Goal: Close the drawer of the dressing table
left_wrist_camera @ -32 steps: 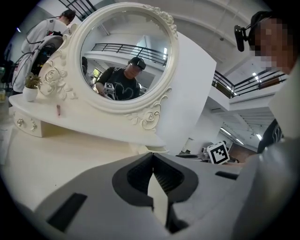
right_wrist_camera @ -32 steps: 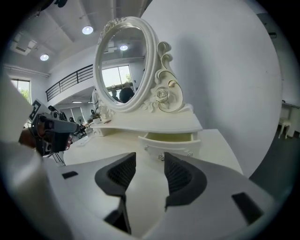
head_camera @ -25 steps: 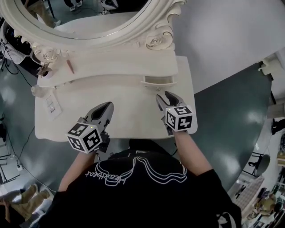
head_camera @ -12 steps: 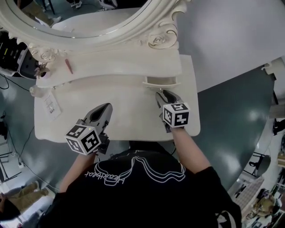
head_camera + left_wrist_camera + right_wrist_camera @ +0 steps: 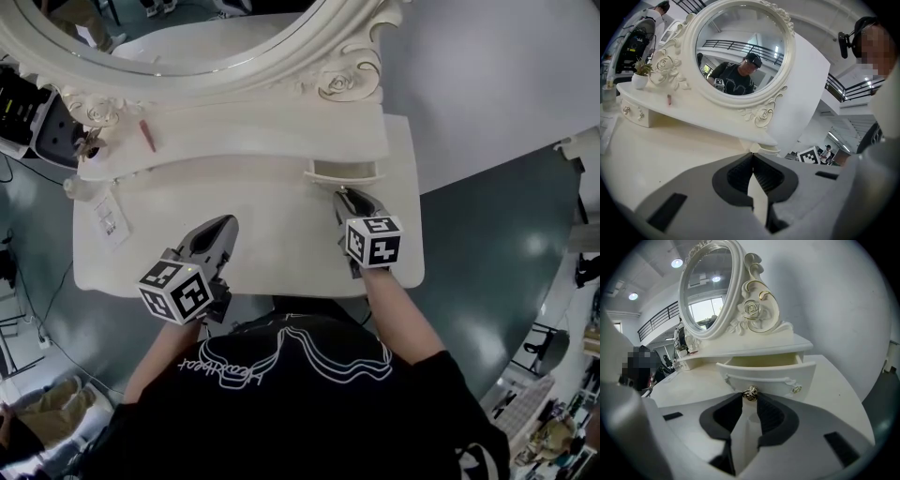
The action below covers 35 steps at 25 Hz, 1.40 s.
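Note:
The small drawer [image 5: 342, 170] at the right of the cream dressing table [image 5: 272, 234] stands pulled out; its inside shows in the right gripper view [image 5: 764, 362]. Its gold knob [image 5: 750, 393] lies between the tips of my right gripper [image 5: 750, 398], whose jaws are closing, a narrow gap left between them. From the head view the right gripper [image 5: 345, 195] points at the drawer front. My left gripper [image 5: 225, 223] rests over the tabletop's middle, shut with nothing in it [image 5: 752, 154].
An oval carved mirror [image 5: 169, 37] rises at the back above a raised shelf [image 5: 253, 131] with a red stick [image 5: 147, 137] and a small plant [image 5: 92, 141]. A card [image 5: 108, 220] and a glass [image 5: 80, 190] lie at the left. Grey floor surrounds the table.
My right gripper has moved forward to the drawer front and its jaws have narrowed around the knob. The left gripper has stayed where it was.

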Each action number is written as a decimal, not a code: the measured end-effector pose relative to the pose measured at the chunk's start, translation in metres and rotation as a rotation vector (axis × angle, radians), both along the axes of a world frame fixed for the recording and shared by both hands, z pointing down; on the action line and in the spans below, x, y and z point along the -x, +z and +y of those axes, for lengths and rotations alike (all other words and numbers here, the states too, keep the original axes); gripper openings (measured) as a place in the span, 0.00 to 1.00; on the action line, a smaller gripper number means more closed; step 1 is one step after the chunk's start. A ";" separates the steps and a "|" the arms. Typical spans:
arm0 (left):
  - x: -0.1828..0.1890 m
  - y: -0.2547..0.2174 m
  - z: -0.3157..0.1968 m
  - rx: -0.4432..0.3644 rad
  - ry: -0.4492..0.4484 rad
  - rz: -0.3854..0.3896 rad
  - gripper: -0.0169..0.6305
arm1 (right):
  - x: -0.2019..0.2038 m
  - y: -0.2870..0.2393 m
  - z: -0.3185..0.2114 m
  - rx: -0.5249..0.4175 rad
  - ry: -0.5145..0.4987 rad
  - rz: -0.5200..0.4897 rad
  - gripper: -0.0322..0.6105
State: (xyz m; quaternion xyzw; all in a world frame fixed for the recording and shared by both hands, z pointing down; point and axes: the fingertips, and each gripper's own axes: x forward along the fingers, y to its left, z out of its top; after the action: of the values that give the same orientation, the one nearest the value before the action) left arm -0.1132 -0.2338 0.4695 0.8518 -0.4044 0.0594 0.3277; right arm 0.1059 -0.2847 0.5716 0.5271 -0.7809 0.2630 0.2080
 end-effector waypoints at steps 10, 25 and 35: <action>-0.004 0.001 0.000 0.010 0.001 -0.003 0.03 | 0.000 -0.002 -0.001 0.005 -0.004 -0.010 0.21; 0.002 0.000 -0.005 0.014 -0.026 0.004 0.03 | 0.001 -0.003 -0.012 0.011 -0.003 -0.019 0.21; 0.007 -0.003 -0.015 0.010 -0.057 0.014 0.03 | -0.003 -0.003 -0.030 0.017 0.000 -0.017 0.21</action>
State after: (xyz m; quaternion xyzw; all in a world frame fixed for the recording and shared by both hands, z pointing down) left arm -0.1200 -0.2484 0.4661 0.8386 -0.4261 0.0462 0.3364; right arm 0.1086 -0.3149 0.5689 0.5231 -0.7802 0.2743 0.2058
